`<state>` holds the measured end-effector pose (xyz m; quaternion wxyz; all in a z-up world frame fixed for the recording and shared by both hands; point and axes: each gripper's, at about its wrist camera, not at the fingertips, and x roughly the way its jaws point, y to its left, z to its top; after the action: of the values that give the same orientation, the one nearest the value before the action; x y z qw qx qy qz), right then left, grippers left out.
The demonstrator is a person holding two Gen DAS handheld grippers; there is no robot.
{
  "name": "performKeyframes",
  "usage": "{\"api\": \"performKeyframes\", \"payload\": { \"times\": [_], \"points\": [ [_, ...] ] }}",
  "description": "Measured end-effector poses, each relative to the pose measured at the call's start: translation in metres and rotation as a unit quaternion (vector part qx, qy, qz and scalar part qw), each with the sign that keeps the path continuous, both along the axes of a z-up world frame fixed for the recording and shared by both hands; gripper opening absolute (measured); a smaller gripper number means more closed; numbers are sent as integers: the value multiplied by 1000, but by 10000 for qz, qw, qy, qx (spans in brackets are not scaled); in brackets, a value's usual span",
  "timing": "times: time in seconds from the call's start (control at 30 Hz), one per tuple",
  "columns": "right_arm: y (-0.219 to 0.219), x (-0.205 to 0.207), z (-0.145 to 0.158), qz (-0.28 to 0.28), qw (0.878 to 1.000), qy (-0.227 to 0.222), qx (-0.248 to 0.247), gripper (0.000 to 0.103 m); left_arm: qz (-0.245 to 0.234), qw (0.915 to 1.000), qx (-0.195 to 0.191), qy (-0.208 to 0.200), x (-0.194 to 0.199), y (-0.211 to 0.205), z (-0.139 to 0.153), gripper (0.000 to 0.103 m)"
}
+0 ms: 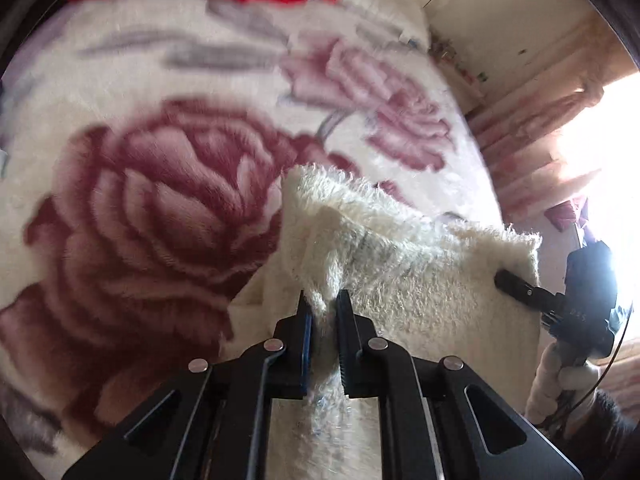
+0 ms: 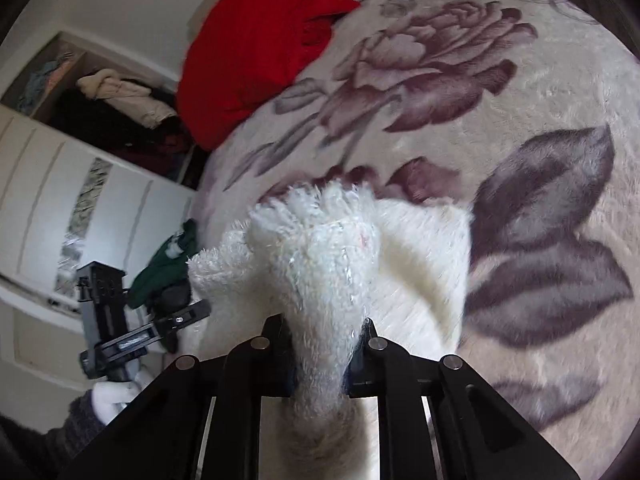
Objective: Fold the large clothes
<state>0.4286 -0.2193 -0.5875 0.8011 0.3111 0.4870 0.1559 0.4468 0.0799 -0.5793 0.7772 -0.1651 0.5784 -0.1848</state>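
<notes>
Both grippers are clamped on the same garment. The left gripper (image 1: 326, 300) has its jaws drawn narrow, with a tuft of the fluffy white sweater (image 1: 400, 272) pinched between them — the pile bulges out above the fingertips and more of the knit trails down between the arms. The right gripper (image 2: 326, 326) grips a thicker bunch of the sweater (image 2: 332, 256), the fabric filling the gap between its jaws and mushrooming above them.

The sweater hangs between the two grippers, above the blanket (image 1: 168, 184) — a cream plush spread with big dark pink roses and grey leaves. In the left wrist view its top edge runs across to the right gripper (image 1: 516, 286), which bites the far corner; a gloved hand (image 1: 560, 376) holds that tool's handle. From the right wrist view the left gripper (image 2: 192, 312) shows at the left, with a white-gloved hand (image 2: 116, 396) and a dark sleeve (image 2: 68, 428) below it.

A red garment (image 2: 256, 44) lies heaped at the far end of the blanket, well apart from the sweater.

On to the storage. An open wardrobe (image 2: 48, 140) stands at the left, its compartment stuffed with piled clothes (image 2: 124, 100) — beige on top, dark ones beneath, bluish ones in the next compartment. A green garment (image 2: 168, 264) hangs or lies near its white doors; which, one cannot tell.
</notes>
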Motion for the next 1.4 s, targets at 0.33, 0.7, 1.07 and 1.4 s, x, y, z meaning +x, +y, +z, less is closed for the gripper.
{"api": "performKeyframes", "payload": {
  "times": [0.33, 0.7, 1.07, 1.4],
  "points": [
    [-5, 41, -101, -114, 9933, 1088, -379, 17, 4, 9978, -216, 633, 9, -3, -60, 11],
    [-26, 28, -93, 386, 9877, 1491, 256, 90, 317, 9953, -643, 658, -22, 15, -39, 17],
    [18, 45, -162, 1286, 9564, 1933, 1774, 90, 760, 9923, -731, 656, -31, 28, -41, 20],
    [-6, -122, -127, -2770, 9085, 1383, 2808, 42, 1281, 9901, 530, -209, -44, 48, 30, 30]
  ]
}}
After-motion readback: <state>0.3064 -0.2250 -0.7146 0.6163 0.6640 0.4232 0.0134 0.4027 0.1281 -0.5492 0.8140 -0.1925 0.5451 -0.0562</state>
